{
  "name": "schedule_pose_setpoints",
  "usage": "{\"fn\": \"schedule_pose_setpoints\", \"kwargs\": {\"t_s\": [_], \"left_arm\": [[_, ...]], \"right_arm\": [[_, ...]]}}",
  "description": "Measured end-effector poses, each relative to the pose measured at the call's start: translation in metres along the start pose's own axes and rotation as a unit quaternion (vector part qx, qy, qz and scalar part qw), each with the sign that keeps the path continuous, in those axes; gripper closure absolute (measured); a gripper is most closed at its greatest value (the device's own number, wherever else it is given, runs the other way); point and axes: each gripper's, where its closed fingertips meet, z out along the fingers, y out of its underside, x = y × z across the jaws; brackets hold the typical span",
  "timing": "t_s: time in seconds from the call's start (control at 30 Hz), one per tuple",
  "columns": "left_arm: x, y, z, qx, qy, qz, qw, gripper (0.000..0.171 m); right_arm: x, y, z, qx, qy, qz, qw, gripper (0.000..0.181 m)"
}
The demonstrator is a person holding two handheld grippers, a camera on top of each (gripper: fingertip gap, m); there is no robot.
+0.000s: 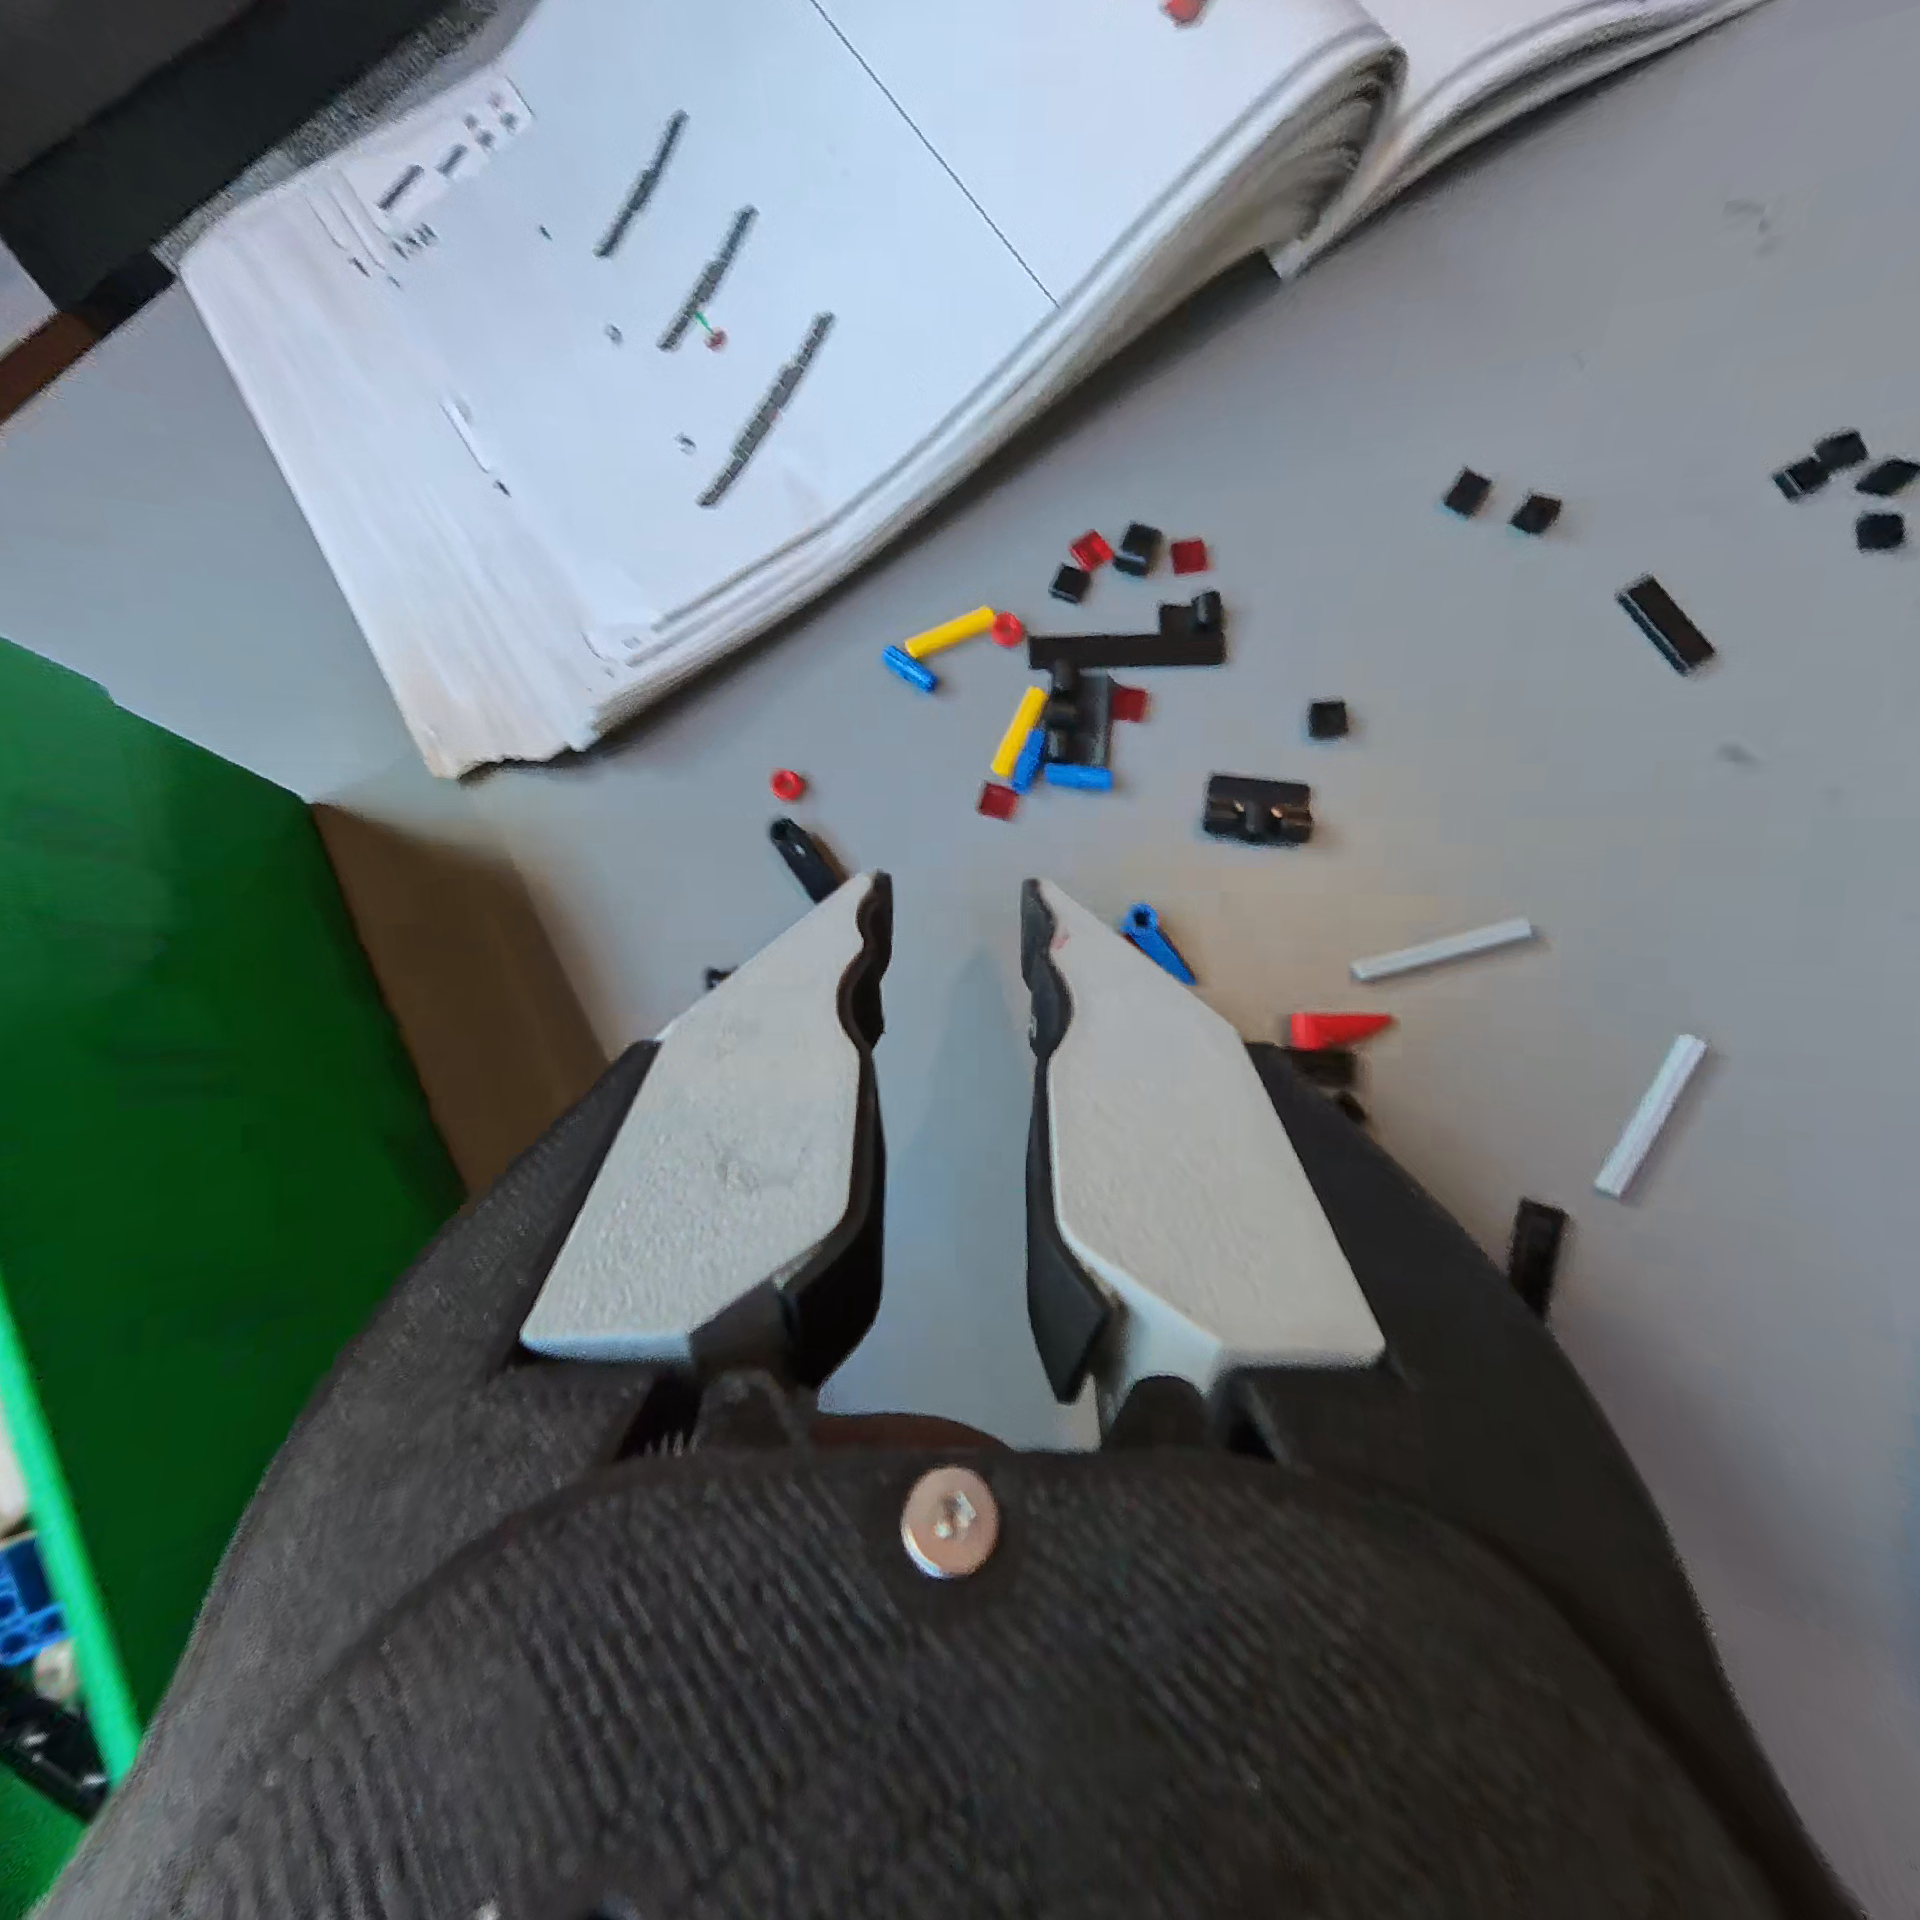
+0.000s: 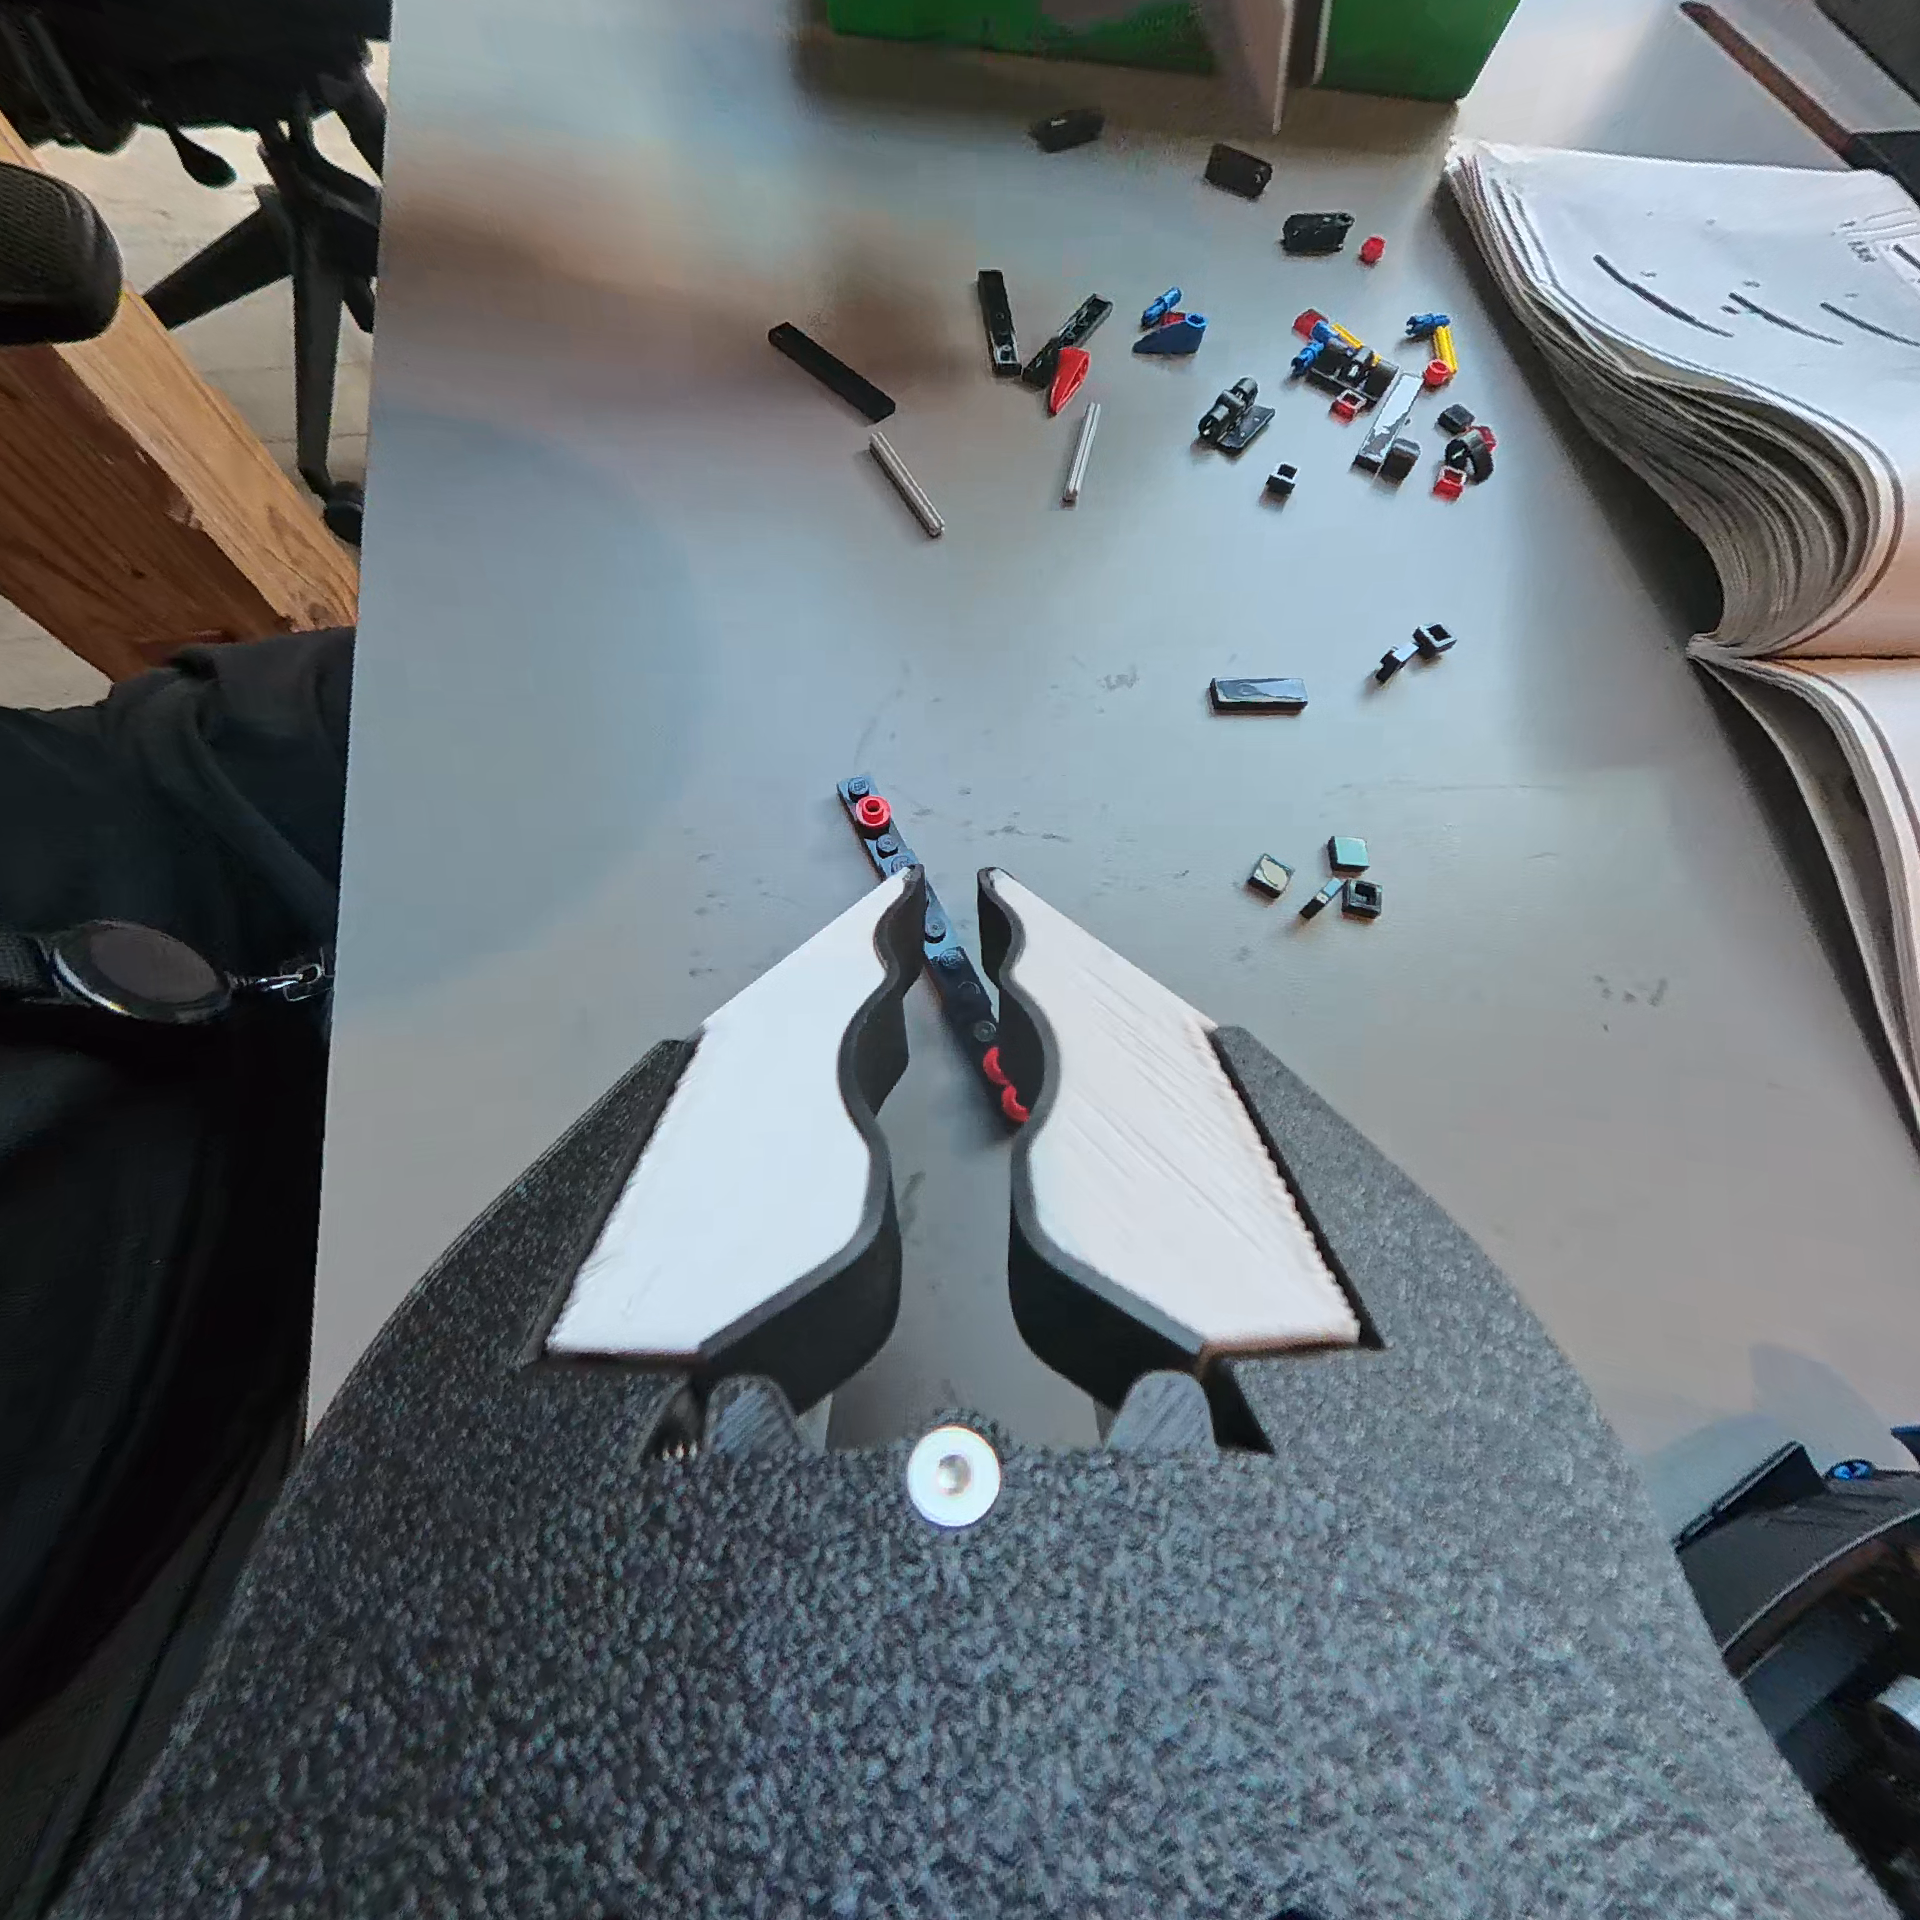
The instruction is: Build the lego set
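Hovering over the grey worktop (image 1: 1455,343), the left claw (image 1: 956,896) stands parted with nothing between its fingers, only bare surface showing in the gap. Ahead of it lies a loose scatter of lego pieces: yellow pins (image 1: 948,630), blue pins (image 1: 1076,775), small red tiles (image 1: 997,798), red rings (image 1: 788,783), a black L-shaped part (image 1: 1127,646), a black hinge block (image 1: 1257,808), two pale grey rods (image 1: 1442,950) and a red wedge (image 1: 1335,1029). An open manual (image 1: 665,312) lies beyond the scatter, and a green box (image 1: 156,987) sits at the left. In the right wrist view, the right claw (image 2: 951,881) is slightly open around a long, thin black plate (image 2: 951,961) that lies on the worktop and runs diagonally between the fingers; whether they touch it cannot be told. The plate is studded, with a red round piece (image 2: 871,810) near its far end and two more red pieces (image 2: 1000,1081) near its near end. Farther off lie the loose parts, among them a black bar (image 2: 831,371), grey rods (image 2: 906,484) and small black tiles (image 2: 1347,854); the manual (image 2: 1714,395) is at the right.
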Motion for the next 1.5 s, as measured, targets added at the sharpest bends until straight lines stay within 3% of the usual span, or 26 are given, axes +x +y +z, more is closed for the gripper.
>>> {"fn": "schedule_pose_setpoints", "kwargs": {"t_s": [0.13, 0.37, 0.63, 0.7, 0.9, 1.03, 1.13, 1.23, 1.33, 1.4, 1.5], "left_arm": [[-0.026, -0.013, 0.014, -0.025, -0.015, 0.021, 0.999, 0.153], [-0.045, -0.009, 0.043, -0.093, 0.011, 0.032, 0.995, 0.158], [-0.044, 0.006, 0.06, -0.13, 0.036, 0.021, 0.991, 0.159], [-0.042, 0.004, 0.06, -0.125, 0.044, 0.017, 0.991, 0.167], [-0.04, 0.001, 0.055, -0.116, 0.039, 0.026, 0.992, 0.167], [-0.01, -0.019, 0.033, -0.065, 0.056, 0.046, 0.995, 0.167], [0.055, -0.048, 0.009, 0.042, 0.14, 0.056, 0.988, 0.167], [0.128, -0.074, -0.021, 0.187, 0.24, 0.063, 0.95, 0.167], [0.187, -0.077, -0.047, 0.32, 0.239, 0.177, 0.9, 0.167], [0.214, -0.075, -0.055, 0.359, 0.212, 0.235, 0.878, 0.168], [0.239, -0.075, -0.066, 0.387, 0.223, 0.254, 0.858, 0.167]], "right_arm": [[0.0, 0.0, 0.0, 0.0, 0.001, 0.0, 1.0, 0.173], [0.0, 0.0, 0.0, 0.002, -0.004, 0.004, 1.0, 0.173], [-0.001, -0.001, -0.001, 0.005, -0.007, 0.005, 1.0, 0.173], [-0.001, -0.001, -0.001, 0.006, -0.007, 0.006, 1.0, 0.173], [-0.001, -0.001, -0.001, 0.006, -0.006, 0.006, 1.0, 0.173], [0.0, -0.002, -0.002, 0.009, -0.002, 0.005, 1.0, 0.173], [0.002, -0.004, -0.004, 0.018, 0.01, 0.006, 1.0, 0.173], [0.004, -0.024, -0.009, 0.07, 0.004, 0.047, 0.996, 0.173], [0.001, -0.053, -0.019, 0.137, -0.058, 0.145, 0.978, 0.173], [-0.002, -0.07, -0.029, 0.176, -0.113, 0.196, 0.958, 0.173], [-0.005, -0.086, -0.042, 0.22, -0.176, 0.245, 0.928, 0.173]]}}
